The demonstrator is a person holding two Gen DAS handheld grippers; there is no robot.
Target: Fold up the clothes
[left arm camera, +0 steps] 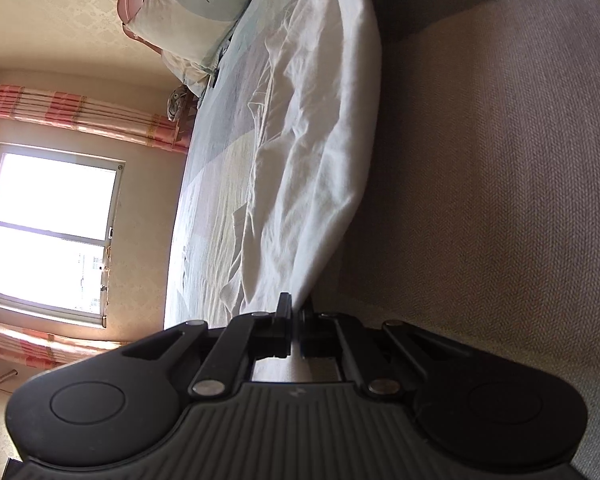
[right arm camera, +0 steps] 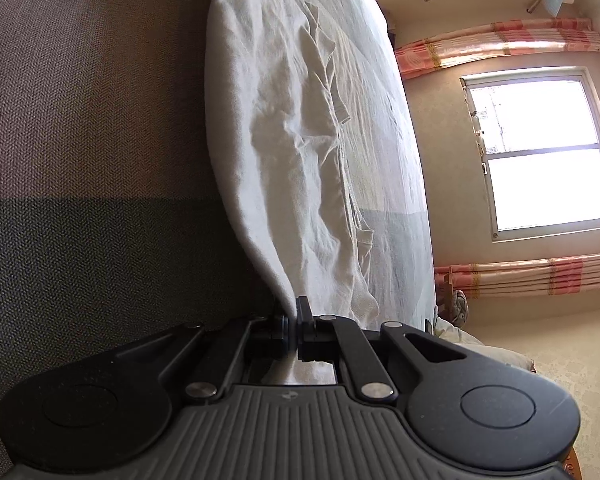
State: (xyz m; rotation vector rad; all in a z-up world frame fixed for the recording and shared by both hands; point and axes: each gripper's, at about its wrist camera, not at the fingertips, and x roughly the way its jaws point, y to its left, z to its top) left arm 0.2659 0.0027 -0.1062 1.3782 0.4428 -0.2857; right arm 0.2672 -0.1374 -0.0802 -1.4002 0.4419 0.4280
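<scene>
I hold the white garment taut, left gripper and right gripper each pinching an edge; fabric toward twelve o'clock may slip free.

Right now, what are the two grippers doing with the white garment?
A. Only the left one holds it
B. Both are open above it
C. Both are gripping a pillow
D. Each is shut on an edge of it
D: the left gripper and the right gripper each have their fingers closed on an edge of the white garment.
</scene>
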